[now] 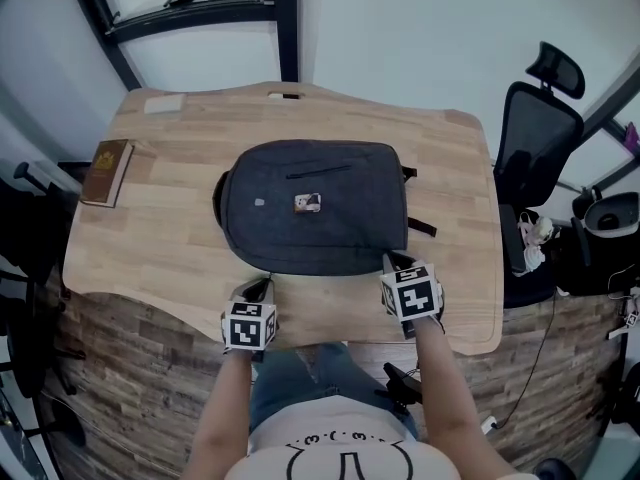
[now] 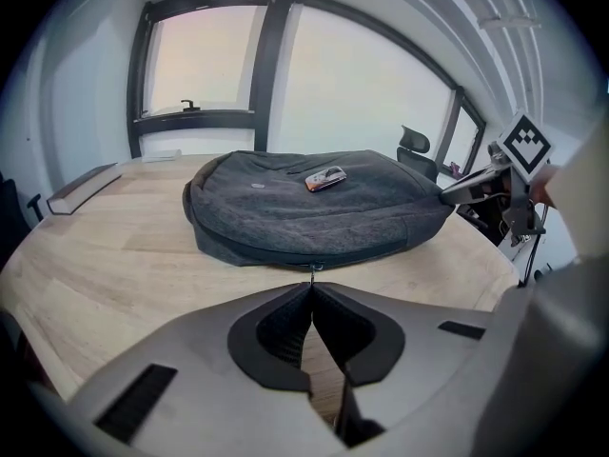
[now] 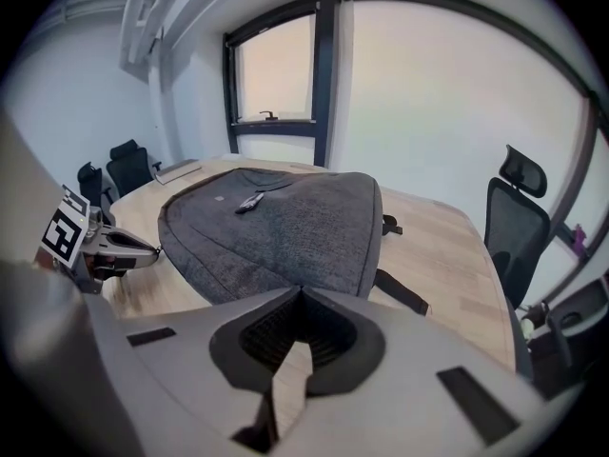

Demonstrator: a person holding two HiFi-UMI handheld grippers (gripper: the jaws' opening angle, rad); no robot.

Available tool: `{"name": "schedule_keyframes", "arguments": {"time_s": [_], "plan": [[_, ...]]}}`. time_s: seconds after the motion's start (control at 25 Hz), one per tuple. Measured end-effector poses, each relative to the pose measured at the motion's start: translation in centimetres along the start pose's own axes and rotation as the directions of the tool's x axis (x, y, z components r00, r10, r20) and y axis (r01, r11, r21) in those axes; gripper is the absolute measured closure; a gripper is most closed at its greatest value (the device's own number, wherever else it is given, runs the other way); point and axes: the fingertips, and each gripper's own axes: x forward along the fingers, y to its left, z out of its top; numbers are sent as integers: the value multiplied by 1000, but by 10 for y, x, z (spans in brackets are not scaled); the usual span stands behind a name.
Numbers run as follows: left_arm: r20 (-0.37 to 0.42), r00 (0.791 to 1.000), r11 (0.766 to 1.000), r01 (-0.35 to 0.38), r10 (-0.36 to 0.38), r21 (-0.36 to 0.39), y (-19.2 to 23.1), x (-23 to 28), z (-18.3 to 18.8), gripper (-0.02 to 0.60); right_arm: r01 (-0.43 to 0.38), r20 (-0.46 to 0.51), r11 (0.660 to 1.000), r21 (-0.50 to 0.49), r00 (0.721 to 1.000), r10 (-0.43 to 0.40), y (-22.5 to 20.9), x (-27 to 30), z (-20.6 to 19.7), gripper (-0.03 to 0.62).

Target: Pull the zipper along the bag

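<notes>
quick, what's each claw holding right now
Left claw: closed on the zipper pull at the bag's near edge.
Right claw: closed, pinching the bag's corner.

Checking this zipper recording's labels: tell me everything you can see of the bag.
The bag is a dark grey, felt-like backpack. It lies flat in the middle of the wooden table. On its upper face are a slit pocket and a small tag. Dark straps stick out at the head view's right. A zip runs along its near edge, and the shut left gripper pinches the zipper pull. The shut right gripper seems to pinch the bag's near right corner.
</notes>
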Motion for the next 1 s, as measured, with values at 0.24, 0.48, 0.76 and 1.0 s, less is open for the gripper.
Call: {"name": "schedule_keyframes", "arguments": {"time_s": [0.24, 0.48, 0.76, 1.0], "plan": [[-23, 998, 997, 53, -52, 50, 22, -2, 1, 563, 67, -61, 997, 26, 996, -66, -2, 1, -2, 543], [-47, 993, 988, 114, -109, 101, 44, -2, 2, 561, 109, -92, 994, 15, 990, -108, -2, 1, -4, 543], [-78, 977, 957, 208, -197, 202, 66, 0, 11, 561, 168, -124, 986, -22, 978, -169, 0, 2, -4, 542], [-79, 969, 938, 246, -233, 246, 94, 6, 34, 561, 230, -144, 973, -34, 962, -233, -5, 3, -3, 542]]}}
